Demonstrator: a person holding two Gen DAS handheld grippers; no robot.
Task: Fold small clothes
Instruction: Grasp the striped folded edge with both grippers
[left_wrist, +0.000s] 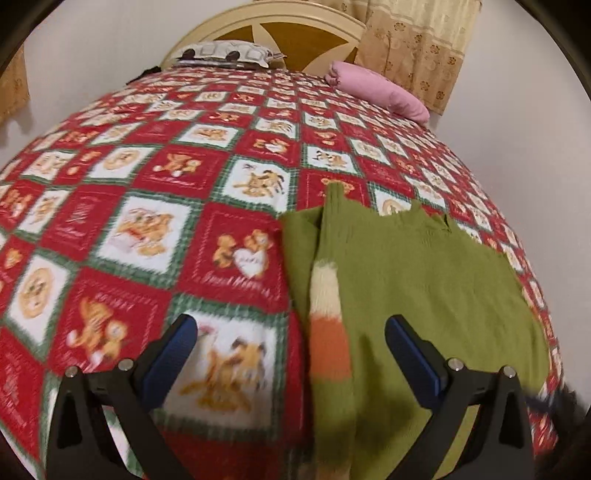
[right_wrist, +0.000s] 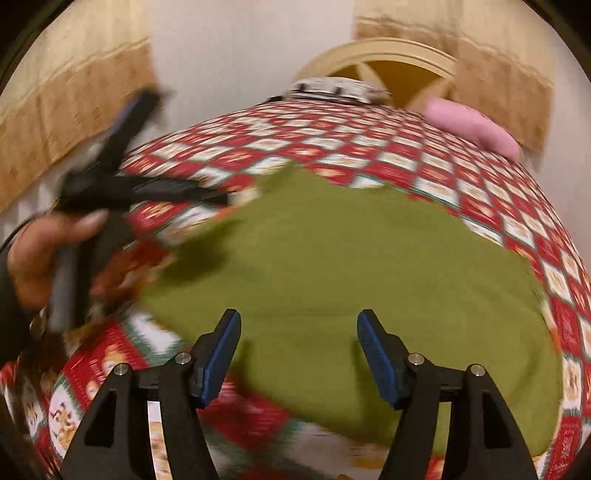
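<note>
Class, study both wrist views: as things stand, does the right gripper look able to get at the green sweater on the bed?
Probably yes. The right gripper hangs open and empty just over the green sweater, which lies flat on the patterned blanket with nothing on it. The left gripper is off to one side, clear of the way.

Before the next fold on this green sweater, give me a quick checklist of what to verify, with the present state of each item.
1. Left gripper open and holding nothing: ok.
2. Right gripper open, no cloth between its pads: ok.
3. Green sweater lying flat on the patterned blanket: ok in the left wrist view.
4. Striped sleeve folded in over the body: ok.
5. The sweater's other side folded in: cannot tell; the right wrist view is blurred.
6. Pink pillow well clear of the sweater: ok.
</note>
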